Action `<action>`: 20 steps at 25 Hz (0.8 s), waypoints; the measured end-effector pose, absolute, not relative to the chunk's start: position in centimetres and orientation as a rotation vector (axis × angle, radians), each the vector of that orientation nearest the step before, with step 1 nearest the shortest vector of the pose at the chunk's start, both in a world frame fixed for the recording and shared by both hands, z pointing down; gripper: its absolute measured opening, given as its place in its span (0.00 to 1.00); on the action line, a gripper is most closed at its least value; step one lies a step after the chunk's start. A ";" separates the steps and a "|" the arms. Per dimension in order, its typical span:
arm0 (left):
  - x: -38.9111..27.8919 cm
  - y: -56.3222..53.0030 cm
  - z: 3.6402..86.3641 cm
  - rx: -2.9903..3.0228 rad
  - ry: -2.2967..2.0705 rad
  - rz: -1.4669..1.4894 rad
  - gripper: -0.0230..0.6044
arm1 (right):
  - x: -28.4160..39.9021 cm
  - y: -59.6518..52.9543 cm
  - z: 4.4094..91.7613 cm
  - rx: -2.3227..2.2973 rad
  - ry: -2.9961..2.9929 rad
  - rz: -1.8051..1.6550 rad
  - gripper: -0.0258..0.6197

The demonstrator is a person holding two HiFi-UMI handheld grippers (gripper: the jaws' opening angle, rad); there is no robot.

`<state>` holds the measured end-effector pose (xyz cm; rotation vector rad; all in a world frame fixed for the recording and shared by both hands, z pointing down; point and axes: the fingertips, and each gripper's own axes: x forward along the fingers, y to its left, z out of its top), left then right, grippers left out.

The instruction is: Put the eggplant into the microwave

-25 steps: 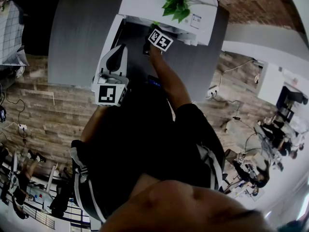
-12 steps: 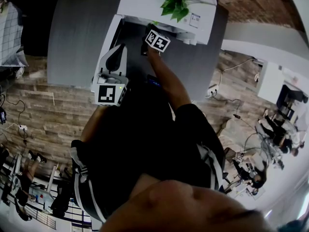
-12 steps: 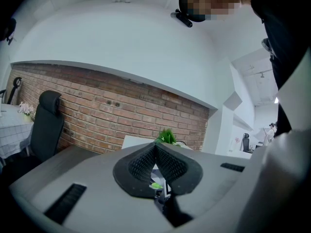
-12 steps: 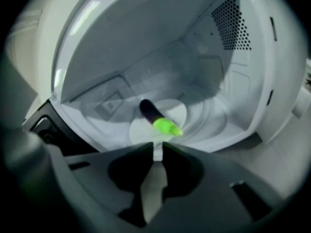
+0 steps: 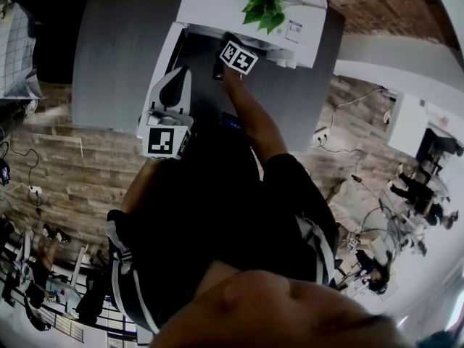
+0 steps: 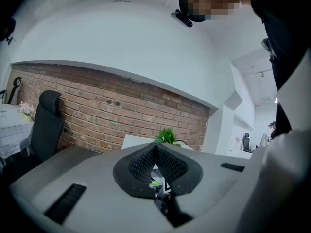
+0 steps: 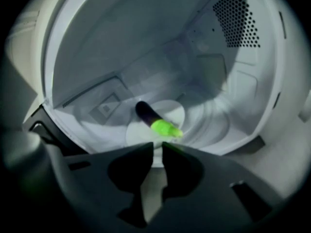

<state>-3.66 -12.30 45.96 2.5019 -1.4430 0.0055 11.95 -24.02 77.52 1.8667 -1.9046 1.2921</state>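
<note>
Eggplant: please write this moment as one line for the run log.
eggplant: lying inside microwave, not gripped | right gripper: jaws slightly apart, empty | left gripper: jaws together, empty

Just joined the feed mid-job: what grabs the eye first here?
The eggplant, dark with a bright green cap, lies on the round plate inside the white microwave. The right gripper sits at the opening, its fingers slightly apart and empty, just short of the green end. In the head view, a leafy green plant stands on top of the microwave.
</note>
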 end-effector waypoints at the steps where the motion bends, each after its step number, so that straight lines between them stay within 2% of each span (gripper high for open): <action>1: -3.6 -12.3 46.0 2.500 -1.442 0.013 0.09 | 12.0 -24.1 77.5 1.868 -1.903 1.293 0.15; 20: -2.9 -10.7 45.0 2.542 -1.422 -0.004 0.09 | 14.1 -22.6 76.8 1.912 -1.887 1.276 0.15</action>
